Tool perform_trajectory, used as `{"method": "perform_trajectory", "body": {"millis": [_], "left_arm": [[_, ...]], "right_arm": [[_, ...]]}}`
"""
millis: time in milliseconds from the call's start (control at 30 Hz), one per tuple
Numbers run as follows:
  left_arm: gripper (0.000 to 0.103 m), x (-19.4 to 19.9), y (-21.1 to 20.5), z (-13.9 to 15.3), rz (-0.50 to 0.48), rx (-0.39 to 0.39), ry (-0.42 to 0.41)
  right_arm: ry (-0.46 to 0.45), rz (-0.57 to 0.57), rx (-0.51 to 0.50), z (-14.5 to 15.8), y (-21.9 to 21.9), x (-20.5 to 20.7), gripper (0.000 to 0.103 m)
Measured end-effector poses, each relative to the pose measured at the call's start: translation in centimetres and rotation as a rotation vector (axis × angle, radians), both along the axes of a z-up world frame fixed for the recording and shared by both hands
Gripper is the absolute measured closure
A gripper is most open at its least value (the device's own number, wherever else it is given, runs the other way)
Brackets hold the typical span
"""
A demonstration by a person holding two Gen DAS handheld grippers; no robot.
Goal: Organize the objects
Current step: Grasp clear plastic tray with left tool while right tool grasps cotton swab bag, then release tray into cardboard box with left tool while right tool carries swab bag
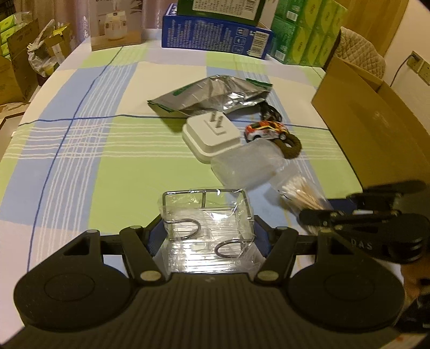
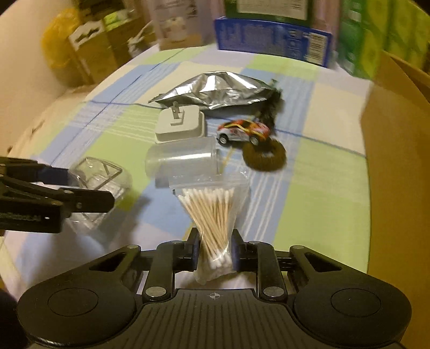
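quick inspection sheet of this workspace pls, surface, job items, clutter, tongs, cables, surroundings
surface: table under a checked cloth in green, blue and cream.
job's things: wire rack in clear wrap; bag of cotton swabs; clear plastic jar on its side; white plug adapter, prongs up; toy car; brown ring beside the car; crumpled foil pouch.
clutter: blue box, green packs and a picture box at the far edge.
tongs: left tongs shut on the wire rack; right tongs shut on the bag of cotton swabs.
cables: one lead at the wall socket.
surroundings: open cardboard box on the right; cartons off the left side.
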State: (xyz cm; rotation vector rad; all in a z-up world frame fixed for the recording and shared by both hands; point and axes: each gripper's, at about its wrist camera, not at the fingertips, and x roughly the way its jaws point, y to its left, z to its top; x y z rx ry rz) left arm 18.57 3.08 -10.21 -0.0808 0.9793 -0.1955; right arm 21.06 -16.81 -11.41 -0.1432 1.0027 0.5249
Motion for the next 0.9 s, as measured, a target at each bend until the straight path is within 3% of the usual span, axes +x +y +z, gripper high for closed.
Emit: {"method": "perform_trajectory", "body": {"millis": [400, 900], "left_arm": [[0.041, -3.4, -1.9, 3.0, -0.003, 0.0, -0.023], [0.041, -9.3, -4.5, 10.3, 0.017, -0.01, -0.113]], "right_arm": [[-0.038, -0.162, 0.11, 4.8, -3.5, -4.6, 0.084], [-0.15, -0.212, 0.183, 12.0, -6.9, -10.9, 0.084]]}}
